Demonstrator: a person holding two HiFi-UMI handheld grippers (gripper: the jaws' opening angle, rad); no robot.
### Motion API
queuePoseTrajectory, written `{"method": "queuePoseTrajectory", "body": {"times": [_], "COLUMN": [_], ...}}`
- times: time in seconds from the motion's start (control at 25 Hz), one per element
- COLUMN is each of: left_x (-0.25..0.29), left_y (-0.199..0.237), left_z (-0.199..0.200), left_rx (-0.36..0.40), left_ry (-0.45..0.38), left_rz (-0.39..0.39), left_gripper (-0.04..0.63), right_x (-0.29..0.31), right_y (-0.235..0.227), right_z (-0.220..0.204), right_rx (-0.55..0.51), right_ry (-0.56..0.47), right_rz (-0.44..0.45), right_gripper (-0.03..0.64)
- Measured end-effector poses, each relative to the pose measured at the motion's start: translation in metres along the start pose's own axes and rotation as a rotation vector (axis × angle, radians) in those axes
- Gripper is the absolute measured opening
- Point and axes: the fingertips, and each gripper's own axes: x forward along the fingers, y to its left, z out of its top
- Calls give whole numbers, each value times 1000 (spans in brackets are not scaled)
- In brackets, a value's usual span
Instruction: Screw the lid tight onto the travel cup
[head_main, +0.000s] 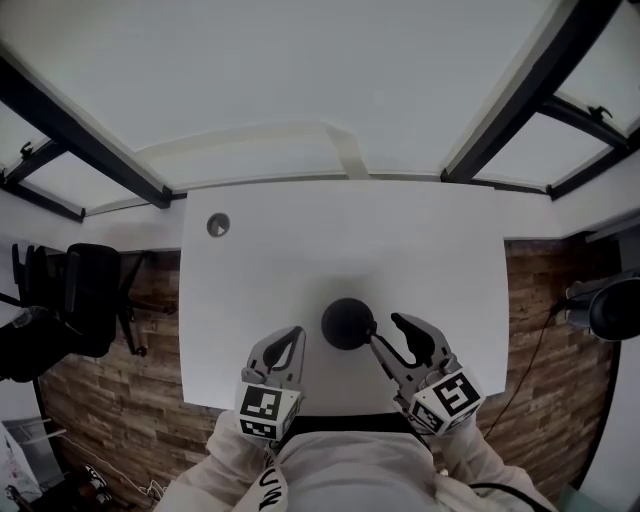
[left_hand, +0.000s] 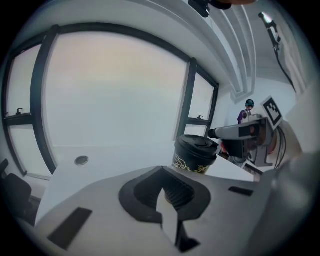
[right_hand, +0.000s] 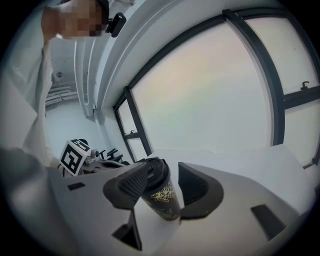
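A black travel cup (head_main: 348, 323) with its black lid on stands upright on the white table (head_main: 300, 260), near the front edge. My right gripper (head_main: 385, 328) is open at the cup's right side. In the right gripper view the cup (right_hand: 164, 197) shows between the two pads; the left pad (right_hand: 131, 184) lies close to the lid's rim and the right pad (right_hand: 196, 184) stands apart from it. My left gripper (head_main: 293, 338) is shut on nothing, a little to the cup's left. In the left gripper view the cup (left_hand: 195, 156) stands beyond the closed jaws, to the right.
A round grey grommet (head_main: 218, 225) sits in the table's far left part. A black chair (head_main: 85, 295) stands off the table's left edge on the wooden floor. Dark window frames (head_main: 90, 150) run behind the table. The person's pale sleeves are at the front edge.
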Motion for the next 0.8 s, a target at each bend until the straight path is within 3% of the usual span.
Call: {"method": "queuePoseTrajectory", "body": {"times": [0.24,0.4,0.48,0.6,0.8], "left_x": [10,18,24,33,44], "left_y": [-11,-31,-43,-56,-63], "left_z": [-22,-28,-25,-23,-25], "left_rx": [66,80,139,277,282], "left_ry": [-28,-50,-75,-115,-170], "left_rz": [5,-56,-102,-172,-299], "left_gripper": [19,228,298,347,374], "right_x": [3,4,5,11,21], "right_y": [1,1,0,7,26], "right_z": [-8,-9,-9,-7,-11], "right_rx": [-26,-36,-47,-78,-153], "right_ry": [-32,-76,-93,-125,-157], "right_rz": [56,96,107,146,246], "right_gripper": [219,234,254,308,409]}}
